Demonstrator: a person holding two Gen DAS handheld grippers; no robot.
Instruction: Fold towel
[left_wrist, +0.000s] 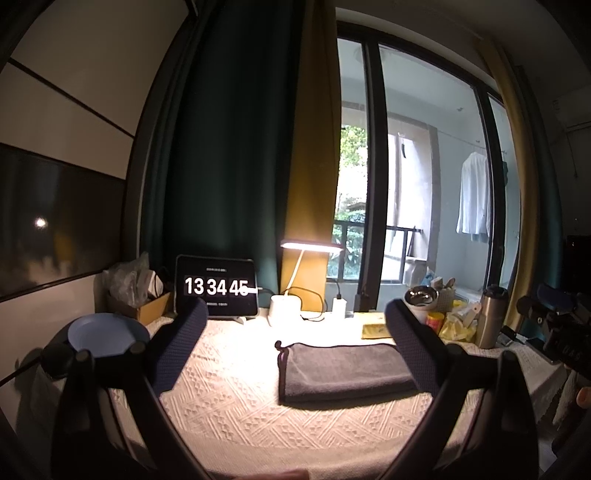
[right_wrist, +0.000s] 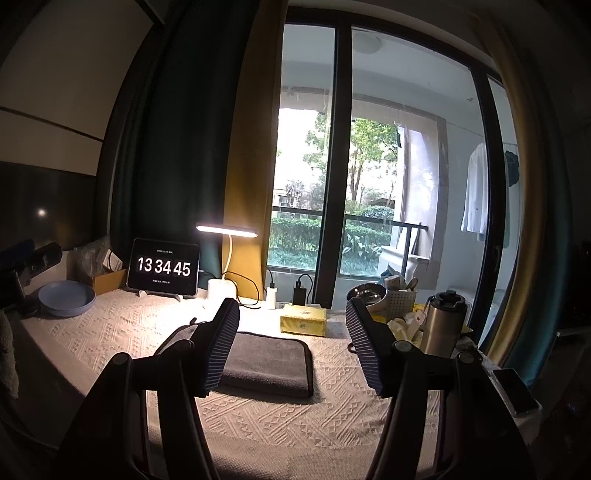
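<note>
- One folded grey towel (left_wrist: 347, 371) on my table (left_wrist: 236, 417); one lamp (left_wrist: 310, 246), one clock tablet (left_wrist: 216, 286) behind it.
- My left gripper (left_wrist: 295, 343) and right gripper (right_wrist: 291, 347): jaws wide apart, empty, above towel.

A: Where's the towel (right_wrist: 266, 363)?
B: Folded flat on the cloth (right_wrist: 332, 417), before the lamp (right_wrist: 226, 232).
A: The right gripper (right_wrist: 291, 347)?
B: Spread wide above it, holding nothing; its left finger (right_wrist: 218, 350) overlaps the towel.
</note>
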